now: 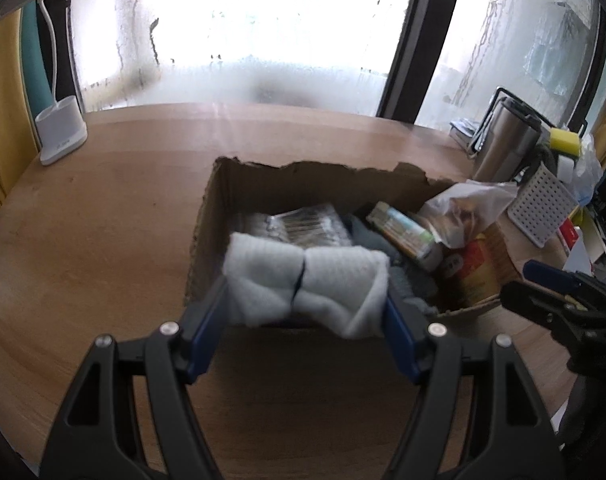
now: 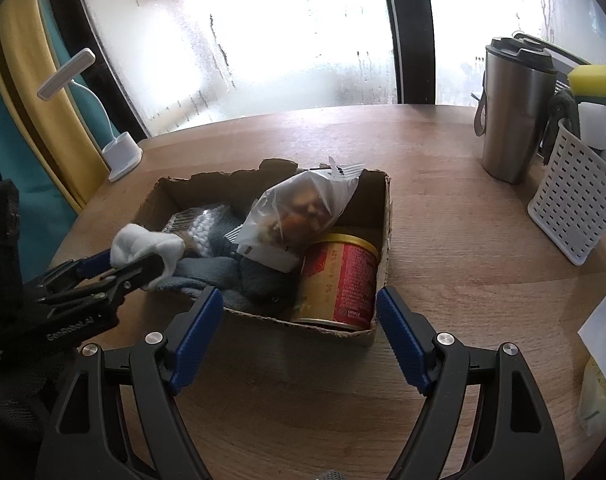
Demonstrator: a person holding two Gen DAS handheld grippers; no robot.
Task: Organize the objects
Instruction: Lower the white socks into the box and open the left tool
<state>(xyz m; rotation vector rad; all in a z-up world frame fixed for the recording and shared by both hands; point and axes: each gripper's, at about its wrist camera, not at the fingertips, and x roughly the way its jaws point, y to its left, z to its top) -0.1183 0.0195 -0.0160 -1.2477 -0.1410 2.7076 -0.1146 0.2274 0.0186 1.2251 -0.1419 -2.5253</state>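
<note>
My left gripper (image 1: 305, 300) is shut on a white rolled cloth (image 1: 303, 284) and holds it over the near left edge of a torn cardboard box (image 1: 319, 178); the gripper and cloth (image 2: 143, 246) also show in the right wrist view. The box (image 2: 385, 240) holds a red and gold can (image 2: 341, 284), a clear snack bag (image 2: 303, 212), grey cloth (image 2: 223, 276) and a plastic packet (image 1: 303, 224). My right gripper (image 2: 299, 320) is open and empty just in front of the box's near side, and it also shows at the right in the left wrist view (image 1: 543, 292).
A steel travel mug (image 2: 511, 112), a white perforated basket (image 2: 575, 204) with a yellow sponge (image 2: 593, 78) stand at the right on the wooden table (image 2: 443, 240). A white lamp base (image 1: 61, 136) stands at the far left. A fogged window lies behind.
</note>
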